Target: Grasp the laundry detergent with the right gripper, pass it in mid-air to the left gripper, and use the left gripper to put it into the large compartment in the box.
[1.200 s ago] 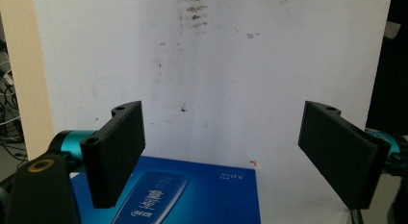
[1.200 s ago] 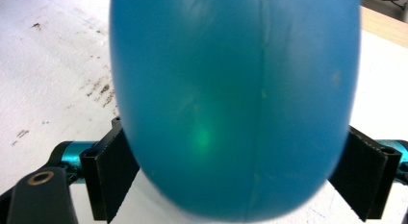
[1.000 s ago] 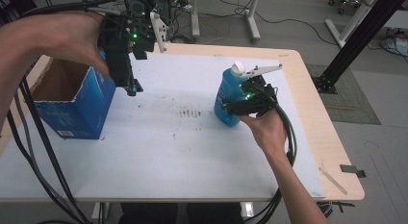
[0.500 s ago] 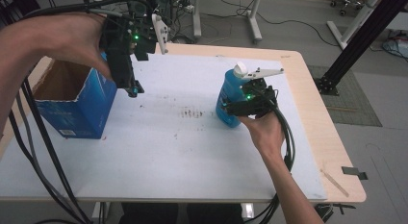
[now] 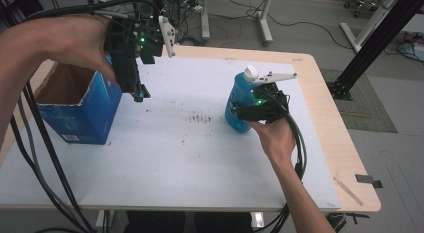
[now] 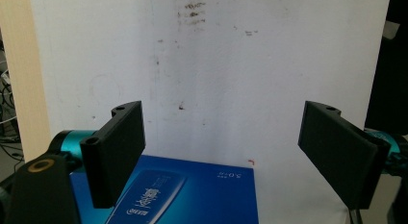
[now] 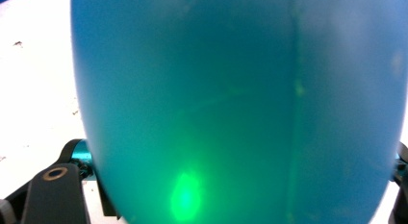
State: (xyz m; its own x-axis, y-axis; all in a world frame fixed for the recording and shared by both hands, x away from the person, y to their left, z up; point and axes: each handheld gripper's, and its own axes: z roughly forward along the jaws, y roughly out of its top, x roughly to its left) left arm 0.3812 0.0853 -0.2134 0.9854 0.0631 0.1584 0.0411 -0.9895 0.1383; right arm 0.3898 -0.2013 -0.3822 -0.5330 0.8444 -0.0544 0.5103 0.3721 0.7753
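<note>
A blue bottle [image 5: 238, 99] with a white pump top stands on the white table [image 5: 175, 158] right of centre. My right gripper [image 5: 245, 113] reaches it from the near side, and its jaws have just been closing with the bottle between them. In the right gripper view the bottle [image 7: 240, 104] spans the whole gap between the jaws and covers the pads. My left gripper [image 5: 140, 95] hangs open, pointing down, just right of an open blue carton [image 5: 82, 113]. The left gripper view has the carton's blue side [image 6: 192, 195] below wide, empty jaws [image 6: 225, 113].
Dark smudges [image 5: 200, 117] mark the middle of the table. Thick cables [image 5: 45, 158] hang down at the left. A thin wooden stick [image 5: 348, 190] lies near the front right corner. A black stand [image 5: 370, 48] and metal legs are on the floor beyond the table.
</note>
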